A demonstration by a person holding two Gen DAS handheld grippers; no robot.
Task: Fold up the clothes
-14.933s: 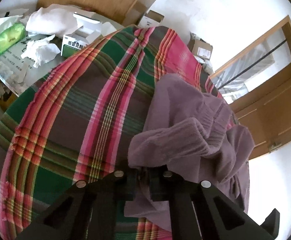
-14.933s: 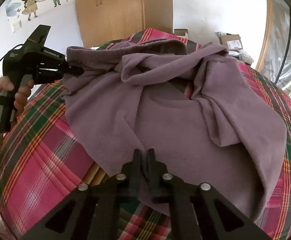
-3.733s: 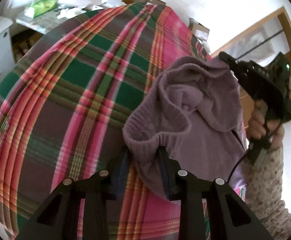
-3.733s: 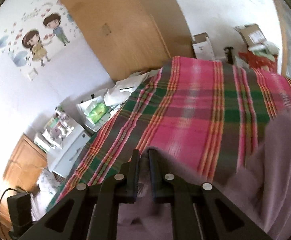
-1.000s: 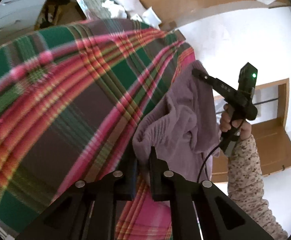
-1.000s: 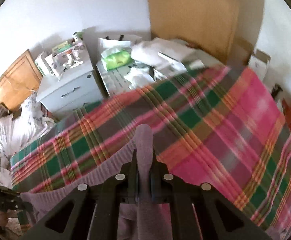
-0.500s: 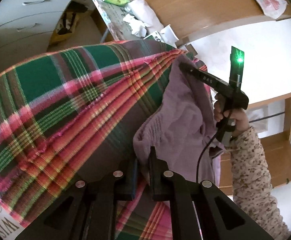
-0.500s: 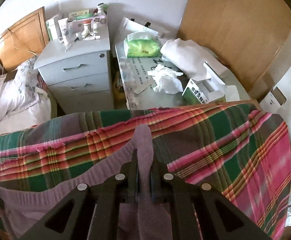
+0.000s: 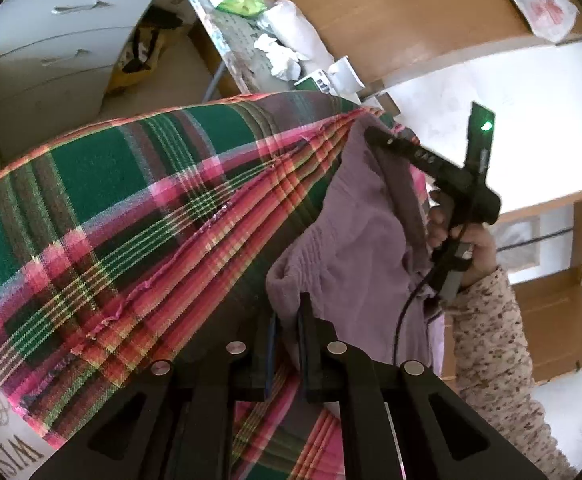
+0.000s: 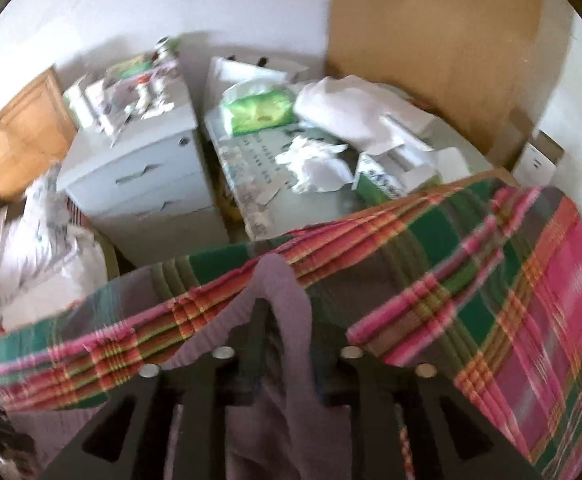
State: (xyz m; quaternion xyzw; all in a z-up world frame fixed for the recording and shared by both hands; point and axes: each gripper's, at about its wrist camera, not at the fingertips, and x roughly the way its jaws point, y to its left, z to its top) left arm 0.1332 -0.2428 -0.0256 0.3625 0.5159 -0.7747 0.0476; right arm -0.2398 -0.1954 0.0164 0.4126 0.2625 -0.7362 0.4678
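Observation:
A purple knit sweater point(image 9: 355, 240) hangs over the edge of a plaid blanket point(image 9: 131, 200). My left gripper point(image 9: 287, 316) is shut on the sweater's ribbed hem, low in the left wrist view. In that view my right gripper point(image 9: 375, 136) is the black tool held by a hand point(image 9: 471, 248), with its tip at the sweater's far corner. The right wrist view is blurred. There the right gripper point(image 10: 287, 316) has its fingers point(image 10: 257, 320) parted, and a strip of the sweater point(image 10: 283, 280) still lies between them over the plaid blanket point(image 10: 491, 280).
Beyond the blanket's edge stand a white drawer unit point(image 10: 143, 176) and a low table point(image 10: 251, 196) with a green tissue pack point(image 10: 259, 112), crumpled paper and boxes. A wooden wardrobe point(image 10: 431, 40) is behind. White bedding point(image 10: 31, 240) lies at the left. A patterned sleeve point(image 9: 491, 340) is at the right.
The right gripper's fingers have spread apart since half a second ago, with the sweater still between them. The right wrist view has shifted and blurred. The left gripper keeps its hold.

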